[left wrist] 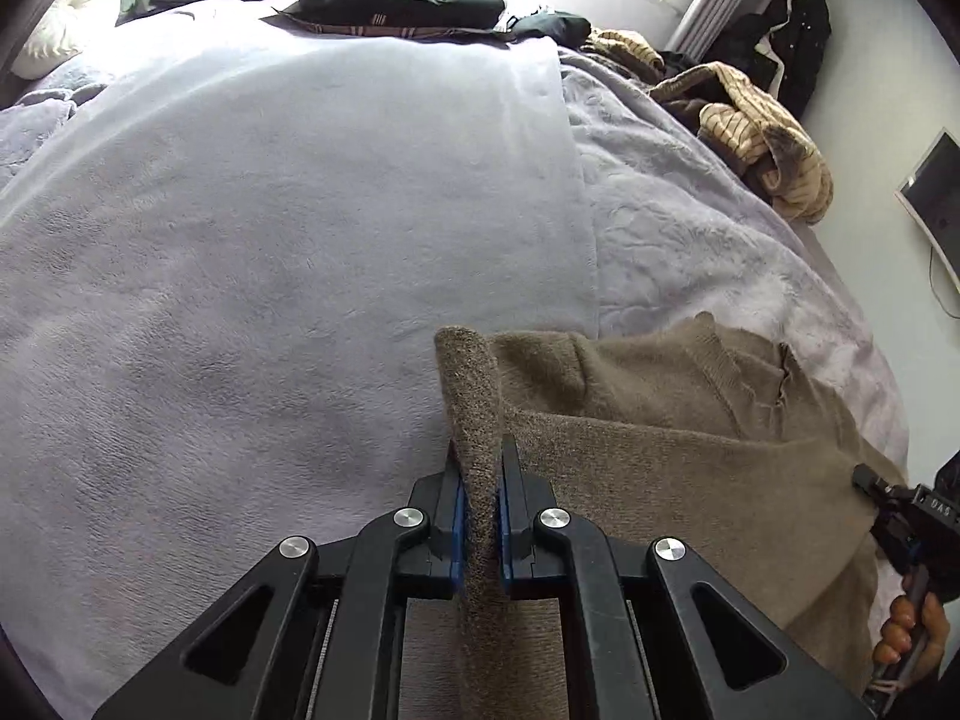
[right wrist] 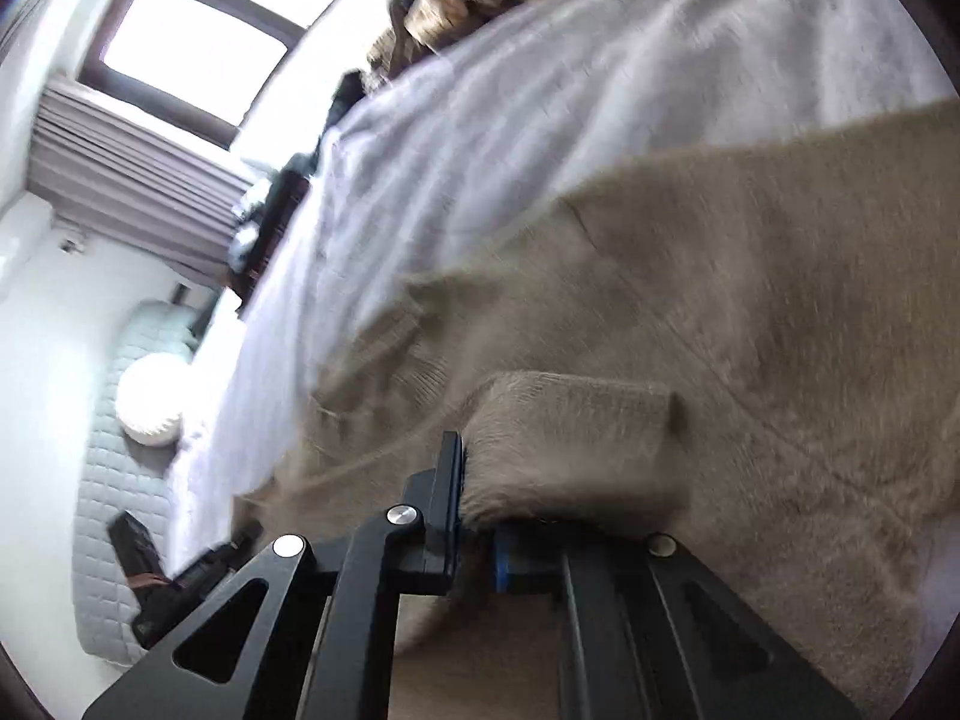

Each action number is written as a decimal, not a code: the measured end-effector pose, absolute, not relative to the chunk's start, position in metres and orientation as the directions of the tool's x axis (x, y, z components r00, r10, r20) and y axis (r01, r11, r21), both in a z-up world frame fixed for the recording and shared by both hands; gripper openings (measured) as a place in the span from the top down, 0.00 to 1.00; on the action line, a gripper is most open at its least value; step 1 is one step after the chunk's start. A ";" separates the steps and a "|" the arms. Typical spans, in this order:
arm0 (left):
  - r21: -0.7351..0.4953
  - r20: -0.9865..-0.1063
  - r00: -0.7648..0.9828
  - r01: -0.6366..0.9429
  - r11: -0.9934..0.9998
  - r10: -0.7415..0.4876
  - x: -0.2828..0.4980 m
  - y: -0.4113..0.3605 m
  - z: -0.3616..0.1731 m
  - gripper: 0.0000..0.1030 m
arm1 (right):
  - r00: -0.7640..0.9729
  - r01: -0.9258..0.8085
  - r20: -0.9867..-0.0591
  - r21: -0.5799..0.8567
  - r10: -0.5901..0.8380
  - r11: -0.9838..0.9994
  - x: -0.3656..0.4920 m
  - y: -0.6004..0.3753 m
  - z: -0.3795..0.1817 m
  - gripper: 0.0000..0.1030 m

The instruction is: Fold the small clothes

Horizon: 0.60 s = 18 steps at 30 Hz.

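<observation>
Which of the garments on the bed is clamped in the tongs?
The plain brown knit sweater, nearest the cameras: the left tongs and right tongs each pinch an edge of it. The striped tan garment and the black clothes lie untouched beyond.

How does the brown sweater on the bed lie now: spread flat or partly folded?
Partly folded. The brown sweater has an edge pinched upright in the shut left gripper, and the right gripper clamps another doubled fold.

A lilac fleece blanket (left wrist: 288, 228) is lying smooth across the bed. At its far edge a black bag (left wrist: 402, 0) is resting, with a striped tan garment (left wrist: 762, 126) heaped to the right. A white pillow (left wrist: 66, 18) is sitting against the headboard, and grey curtains (right wrist: 132, 180) are hanging beneath the window (right wrist: 198, 54).
</observation>
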<state>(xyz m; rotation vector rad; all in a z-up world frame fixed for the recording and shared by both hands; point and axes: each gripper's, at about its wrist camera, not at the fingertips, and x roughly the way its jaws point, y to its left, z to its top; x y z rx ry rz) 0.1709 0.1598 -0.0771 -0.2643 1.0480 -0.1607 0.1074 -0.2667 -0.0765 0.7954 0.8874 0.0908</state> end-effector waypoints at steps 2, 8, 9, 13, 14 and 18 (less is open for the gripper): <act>-0.263 -0.850 0.471 0.008 0.965 -0.235 0.174 0.160 -0.087 0.91 | 0.633 0.296 -0.689 0.637 0.353 0.712 0.106 -0.271 -0.086 0.91; -0.263 -0.845 0.496 -0.059 0.963 -0.201 0.168 0.179 -0.087 0.75 | 0.607 0.360 -0.710 0.646 0.357 0.673 0.081 -0.297 -0.108 0.92; -0.245 -0.843 0.509 -0.079 0.966 -0.172 0.164 0.185 -0.079 0.57 | 0.604 0.357 -0.719 0.631 0.345 0.689 0.078 -0.298 -0.104 0.88; -0.225 -0.795 0.590 -0.066 0.972 -0.144 0.136 0.199 -0.047 0.22 | 0.611 0.332 -0.728 0.592 0.311 0.734 0.064 -0.300 -0.086 0.66; -0.233 -0.790 0.590 -0.044 0.971 -0.163 0.131 0.199 -0.042 0.22 | 0.618 0.315 -0.718 0.601 0.322 0.735 0.058 -0.300 -0.082 0.51; -0.257 -0.786 0.567 0.062 0.965 -0.246 0.110 0.176 -0.032 0.22 | 0.611 0.238 -0.689 0.630 0.390 0.739 0.059 -0.276 -0.073 0.44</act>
